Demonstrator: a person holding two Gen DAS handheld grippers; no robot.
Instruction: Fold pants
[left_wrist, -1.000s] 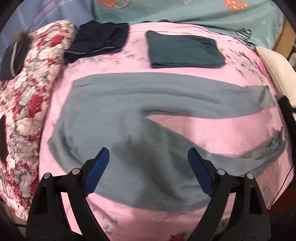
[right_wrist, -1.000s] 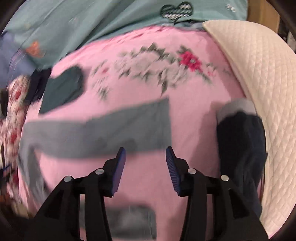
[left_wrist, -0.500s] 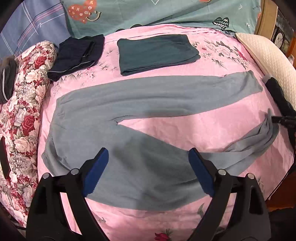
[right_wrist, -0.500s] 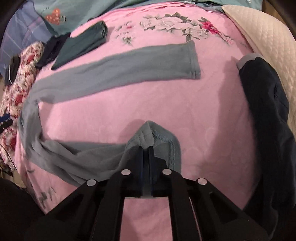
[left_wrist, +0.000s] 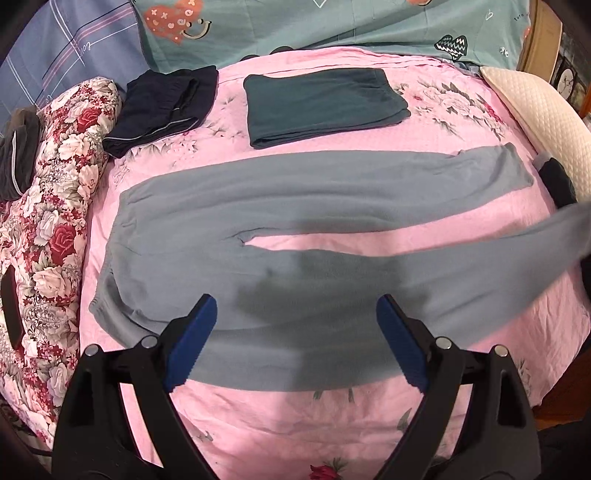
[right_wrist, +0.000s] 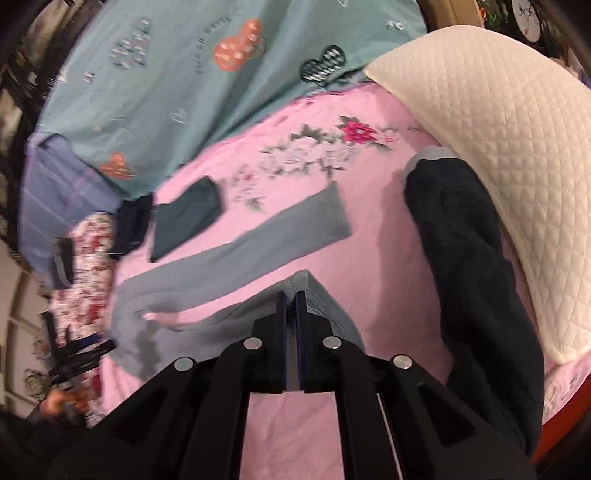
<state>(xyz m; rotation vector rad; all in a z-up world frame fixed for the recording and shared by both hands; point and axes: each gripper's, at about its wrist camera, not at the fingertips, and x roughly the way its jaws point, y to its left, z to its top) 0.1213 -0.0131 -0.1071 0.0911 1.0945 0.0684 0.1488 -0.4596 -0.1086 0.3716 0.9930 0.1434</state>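
Note:
Grey-blue pants (left_wrist: 295, 192) lie spread on the pink sheet (left_wrist: 280, 424), waist at the left and legs running right. My left gripper (left_wrist: 295, 325) hovers open over the near thigh, with nothing between its blue pads. In the right wrist view my right gripper (right_wrist: 291, 299) pinches the cuff (right_wrist: 321, 295) of the near leg; its jaws are easing open a little, but the fabric is still caught between the pads. That near leg (left_wrist: 535, 243) is lifted off the bed at the right. The far leg (right_wrist: 295, 232) lies flat.
A folded teal garment (left_wrist: 321, 103) and a folded navy one (left_wrist: 166, 103) sit at the back of the bed. A floral quilt (left_wrist: 55, 221) lines the left side, and a white quilted pillow (right_wrist: 498, 166) with a dark garment (right_wrist: 472, 277) beside it lines the right.
My right gripper shut on the near leg's cuff and raised it, pulling that crumpled leg out straight. The left gripper shifted slightly early on, then stayed still and open.

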